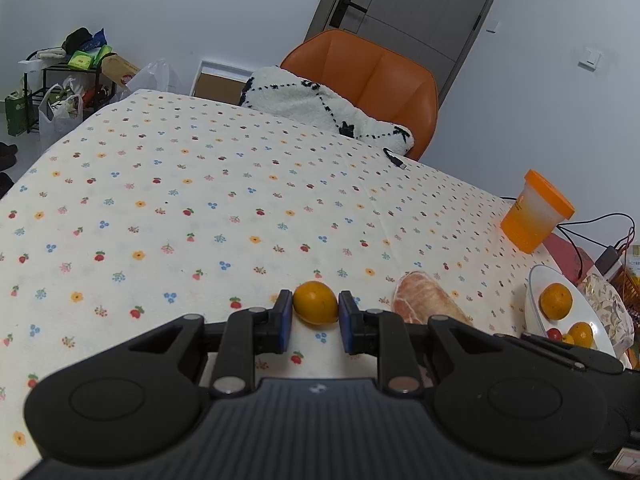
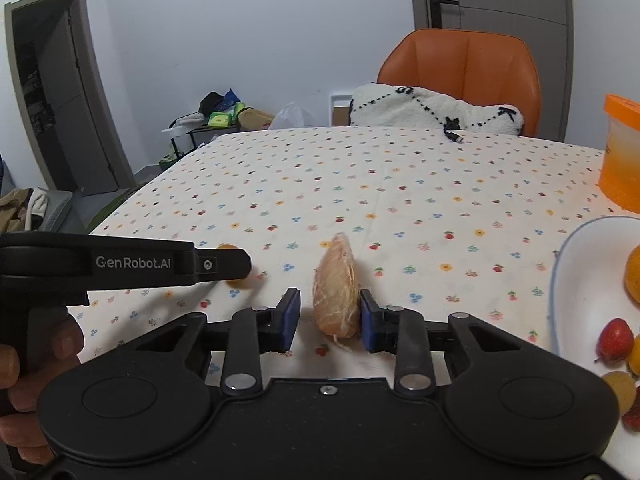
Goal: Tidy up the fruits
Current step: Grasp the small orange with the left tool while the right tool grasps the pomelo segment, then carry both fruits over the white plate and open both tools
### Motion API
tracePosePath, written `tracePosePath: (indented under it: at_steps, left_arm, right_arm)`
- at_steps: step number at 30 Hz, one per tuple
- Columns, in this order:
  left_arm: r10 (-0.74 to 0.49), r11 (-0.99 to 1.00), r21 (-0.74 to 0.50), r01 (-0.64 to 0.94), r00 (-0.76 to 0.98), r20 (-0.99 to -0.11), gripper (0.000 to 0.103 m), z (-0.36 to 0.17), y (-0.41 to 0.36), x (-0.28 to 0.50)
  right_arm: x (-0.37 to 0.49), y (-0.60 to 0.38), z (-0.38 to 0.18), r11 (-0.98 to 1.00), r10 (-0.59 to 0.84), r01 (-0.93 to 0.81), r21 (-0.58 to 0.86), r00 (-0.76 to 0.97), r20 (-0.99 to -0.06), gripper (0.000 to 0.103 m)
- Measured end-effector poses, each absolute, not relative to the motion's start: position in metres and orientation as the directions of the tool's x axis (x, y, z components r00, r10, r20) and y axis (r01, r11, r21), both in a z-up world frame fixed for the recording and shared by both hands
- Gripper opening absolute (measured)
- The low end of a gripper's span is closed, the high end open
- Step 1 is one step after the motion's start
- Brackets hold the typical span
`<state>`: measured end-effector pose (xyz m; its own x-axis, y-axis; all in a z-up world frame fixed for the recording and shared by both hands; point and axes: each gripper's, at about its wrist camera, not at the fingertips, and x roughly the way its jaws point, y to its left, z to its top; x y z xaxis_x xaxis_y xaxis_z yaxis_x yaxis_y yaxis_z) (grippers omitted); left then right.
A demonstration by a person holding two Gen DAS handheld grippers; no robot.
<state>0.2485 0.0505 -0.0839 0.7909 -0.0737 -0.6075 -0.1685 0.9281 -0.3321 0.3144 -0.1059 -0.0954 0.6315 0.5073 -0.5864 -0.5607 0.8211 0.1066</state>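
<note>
Left of white bowl (image 1: pixel 534 312) on tabletop (image 1: pixel 240 200): our left claw (image 1: pixel 316 316) pinching small orange (image 1: pixel 315 302); our right claw (image 2: pixel 330 318) spread around peeled pomelo wedge (image 2: pixel 335 292).

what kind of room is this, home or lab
Most likely a lived-in home, probably a dining area: a table under a flowered tablecloth, an orange chair with a fleecy blanket over it, and a rack of shopping bags by the wall.
</note>
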Motion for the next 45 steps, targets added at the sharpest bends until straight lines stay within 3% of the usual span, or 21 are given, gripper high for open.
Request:
tracePosePath:
  at_steps: [7, 9, 12, 27, 45]
  left_arm:
    - [-0.065, 0.931, -0.322, -0.170, 0.792, -0.607, 0.023, -0.080, 0.050, 0.242]
    - [-0.059, 0.931, -0.321, -0.176, 0.793, -0.607, 0.023, -0.079, 0.051, 0.240]
    - [-0.053, 0.931, -0.318, -0.179, 0.795, -0.604, 0.023, -0.076, 0.051, 0.237]
    - [-0.128, 0.951, -0.304, -0.061, 0.817, -0.562, 0.023, -0.051, 0.006, 0.240]
    - [-0.234, 0.957, -0.275, 0.093, 0.810, -0.538, 0.023, -0.034, -0.063, 0.247]
  right_arm:
    - [0.321, -0.098, -0.097, 0.827, 0.495, -0.556, 0.086, 0.646, -0.581, 0.031]
    - [0.320, -0.098, -0.097, 0.829, 0.486, -0.556, 0.068, 0.654, -0.580, 0.021]
    - [0.318, -0.104, -0.097, 0.827, 0.498, -0.554, 0.094, 0.646, -0.578, 0.020]
    - [0.291, -0.162, -0.061, 0.879, 0.463, -0.455, 0.144, 0.741, -0.486, 0.020]
    - [0.271, -0.231, -0.053, 0.930, 0.368, -0.329, 0.165, 0.815, -0.448, 0.020]
